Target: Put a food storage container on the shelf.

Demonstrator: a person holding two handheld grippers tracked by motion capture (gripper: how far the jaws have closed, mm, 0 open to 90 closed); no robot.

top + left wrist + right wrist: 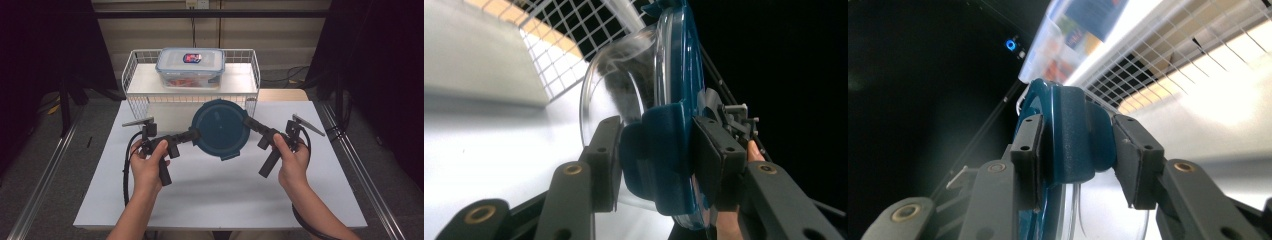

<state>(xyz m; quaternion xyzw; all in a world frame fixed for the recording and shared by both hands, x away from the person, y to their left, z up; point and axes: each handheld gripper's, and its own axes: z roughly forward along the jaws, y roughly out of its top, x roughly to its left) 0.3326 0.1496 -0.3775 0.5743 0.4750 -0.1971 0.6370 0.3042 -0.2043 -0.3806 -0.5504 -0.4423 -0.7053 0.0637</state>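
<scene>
A round clear container (220, 127) with a dark blue lid hangs above the white table (220, 195), between both grippers. My left gripper (192, 135) is shut on the blue side latch (659, 155) at the lid's left edge, and the clear bowl (614, 95) bulges beyond its jaws. At the lid's right edge my right gripper (248, 123) is shut on the opposite latch (1075, 140), one pad on each side of it. A hand holds each gripper from below.
A white wire rack (145, 82) stands at the table's back, holding a rectangular clear box (190, 67) with a blue-rimmed lid and orange contents. Dark curtains flank the table, and metal rails run along both sides.
</scene>
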